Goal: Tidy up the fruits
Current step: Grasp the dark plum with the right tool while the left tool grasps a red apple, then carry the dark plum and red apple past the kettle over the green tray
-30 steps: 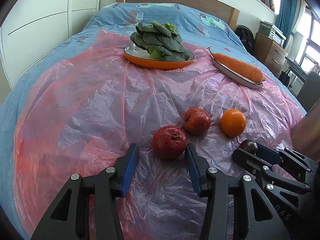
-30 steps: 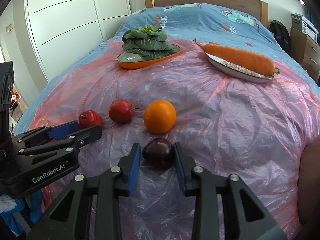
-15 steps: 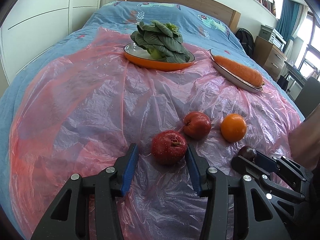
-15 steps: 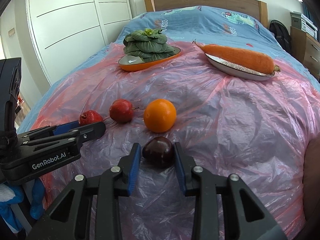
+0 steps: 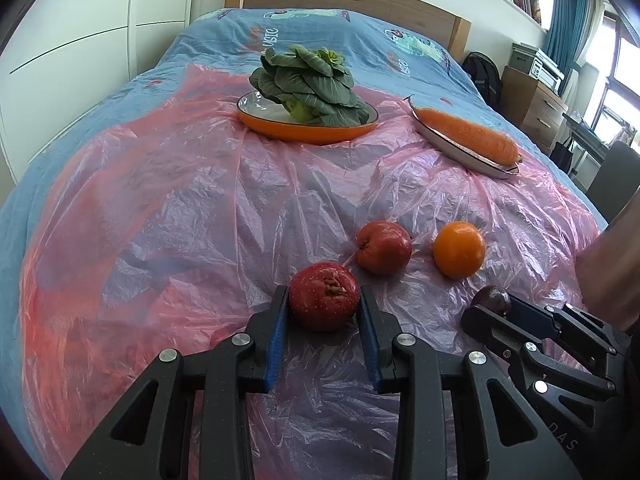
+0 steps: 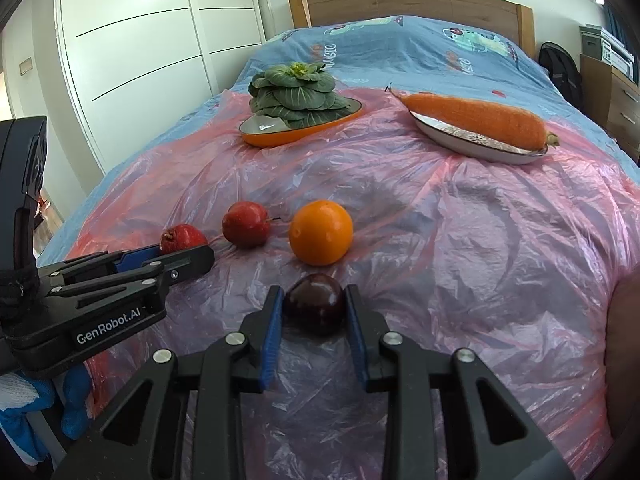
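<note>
Four fruits lie on a pink plastic sheet on the bed. My left gripper is shut on a red pomegranate, both pads touching its sides. My right gripper is shut on a dark purple plum; it also shows in the left wrist view. A red apple and an orange lie just beyond, between the two grippers. The pomegranate shows in the right wrist view behind the left gripper's fingers.
At the back, an orange plate holds a green leafy vegetable. A white oval plate holds a large carrot. Headboard, white wardrobe at left, drawers at right.
My left gripper closed from wide open onto the pomegranate. My right gripper stayed around the plum. Both views shifted slightly.
</note>
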Motion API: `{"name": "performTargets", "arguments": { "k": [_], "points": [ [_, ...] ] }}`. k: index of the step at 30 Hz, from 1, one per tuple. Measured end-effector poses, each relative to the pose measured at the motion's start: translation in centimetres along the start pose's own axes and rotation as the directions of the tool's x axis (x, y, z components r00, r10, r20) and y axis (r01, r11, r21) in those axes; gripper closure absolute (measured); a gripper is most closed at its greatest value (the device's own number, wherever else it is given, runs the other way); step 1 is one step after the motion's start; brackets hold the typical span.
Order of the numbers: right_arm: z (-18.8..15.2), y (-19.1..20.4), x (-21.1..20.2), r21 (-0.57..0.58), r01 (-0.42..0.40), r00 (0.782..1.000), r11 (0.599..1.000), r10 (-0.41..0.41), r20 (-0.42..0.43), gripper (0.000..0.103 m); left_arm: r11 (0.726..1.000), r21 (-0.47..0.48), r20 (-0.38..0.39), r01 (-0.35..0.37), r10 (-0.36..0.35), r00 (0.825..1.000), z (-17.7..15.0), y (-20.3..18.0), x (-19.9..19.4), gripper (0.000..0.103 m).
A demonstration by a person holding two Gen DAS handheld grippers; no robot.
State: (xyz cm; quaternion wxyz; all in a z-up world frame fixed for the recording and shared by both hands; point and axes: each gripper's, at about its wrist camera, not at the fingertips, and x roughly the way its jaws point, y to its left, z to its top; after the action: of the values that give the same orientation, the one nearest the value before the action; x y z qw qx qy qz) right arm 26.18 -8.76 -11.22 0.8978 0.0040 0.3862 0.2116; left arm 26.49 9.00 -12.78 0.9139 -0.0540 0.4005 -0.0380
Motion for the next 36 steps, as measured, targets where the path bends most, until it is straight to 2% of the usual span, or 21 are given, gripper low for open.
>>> {"name": "performTargets", "arguments": {
  "k": [18, 29, 36],
  "points": [
    [-0.2, 0.2, -1.5, 0.02, 0.03, 0.999, 0.999, -0.029, -0.024, 0.081, 1.0, -0.011, -0.002, 0.027, -0.027, 1.0, 0.8, 0.1, -1.7, 0.074],
    [-0.6, -0.5, -5.0, 0.013, 0.07, 0.997, 0.997, -0.07, -0.032, 0.081, 1.0, 0.028, 0.001, 0.009, -0.009, 1.0, 1.0, -1.0, -3.2, 0.074],
    [-1.6, -0.5, -8.4, -0.015, 0.091, 0.994, 0.996, -0.091, -0.062, 0.081, 0.999, 0.038, 0.034, 0.015, -0.016, 0.999, 1.4, -2.9, -6.1, 0.074]
  ]
}}
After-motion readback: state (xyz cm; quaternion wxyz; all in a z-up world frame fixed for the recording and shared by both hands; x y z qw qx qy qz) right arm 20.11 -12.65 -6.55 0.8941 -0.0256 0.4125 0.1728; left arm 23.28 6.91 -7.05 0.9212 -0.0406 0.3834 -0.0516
